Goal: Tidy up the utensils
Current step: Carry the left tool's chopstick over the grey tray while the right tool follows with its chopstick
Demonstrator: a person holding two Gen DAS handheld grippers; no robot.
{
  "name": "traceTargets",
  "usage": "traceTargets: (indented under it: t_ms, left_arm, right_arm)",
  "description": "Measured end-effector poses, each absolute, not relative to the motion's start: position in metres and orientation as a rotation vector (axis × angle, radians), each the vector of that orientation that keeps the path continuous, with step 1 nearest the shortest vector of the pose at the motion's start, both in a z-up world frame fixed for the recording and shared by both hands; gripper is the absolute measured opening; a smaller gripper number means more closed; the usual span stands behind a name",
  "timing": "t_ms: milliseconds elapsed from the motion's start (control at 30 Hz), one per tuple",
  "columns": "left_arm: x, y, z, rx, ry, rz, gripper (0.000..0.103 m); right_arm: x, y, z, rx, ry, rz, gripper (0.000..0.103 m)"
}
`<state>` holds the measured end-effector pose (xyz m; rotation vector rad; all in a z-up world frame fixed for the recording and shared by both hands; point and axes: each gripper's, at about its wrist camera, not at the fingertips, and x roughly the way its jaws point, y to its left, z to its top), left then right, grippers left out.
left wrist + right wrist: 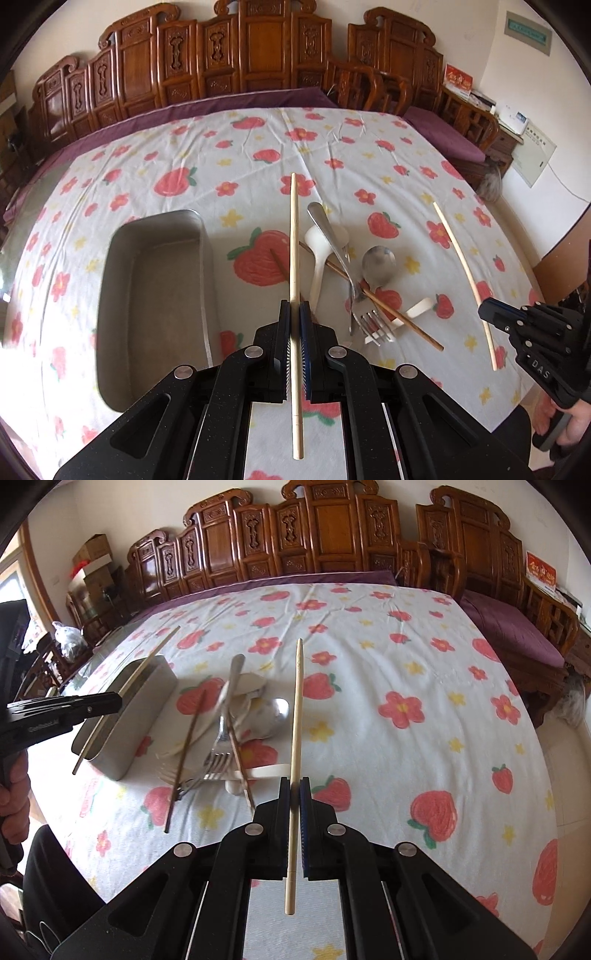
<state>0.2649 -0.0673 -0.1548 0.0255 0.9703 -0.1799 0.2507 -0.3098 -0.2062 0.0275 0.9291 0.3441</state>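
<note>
My left gripper (294, 307) is shut on a pale wooden chopstick (294, 229), held above the strawberry-print cloth just right of a metal tray (122, 280). My right gripper (294, 783) is shut on a second pale chopstick (297, 701). Between them lies a pile: a metal fork (364, 317), a metal spoon (378, 264), a white spoon (319, 254) and dark brown chopsticks (388, 310). The left wrist view shows the right gripper (487, 312) at the right with its chopstick (461, 273). The right wrist view shows the left gripper (114, 701) near the tray (147, 709).
A carved wooden bench (258, 59) with purple cushions (509, 627) runs behind the table. The table's right edge (532, 280) drops to the floor. A hand (14, 797) grips the left handle. Boxes (92, 561) are stacked at the far left.
</note>
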Motion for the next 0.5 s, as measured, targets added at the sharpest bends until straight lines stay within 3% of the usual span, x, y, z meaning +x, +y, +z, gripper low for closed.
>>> traceTargets:
  t_ms: [500]
  left_arm:
    - [0.269,0.019,-0.153,-0.019,0.948,-0.081,0.004]
  right_arm:
    - [0.234,-0.261,-0.179,0.005,0.865,0.430,0.006]
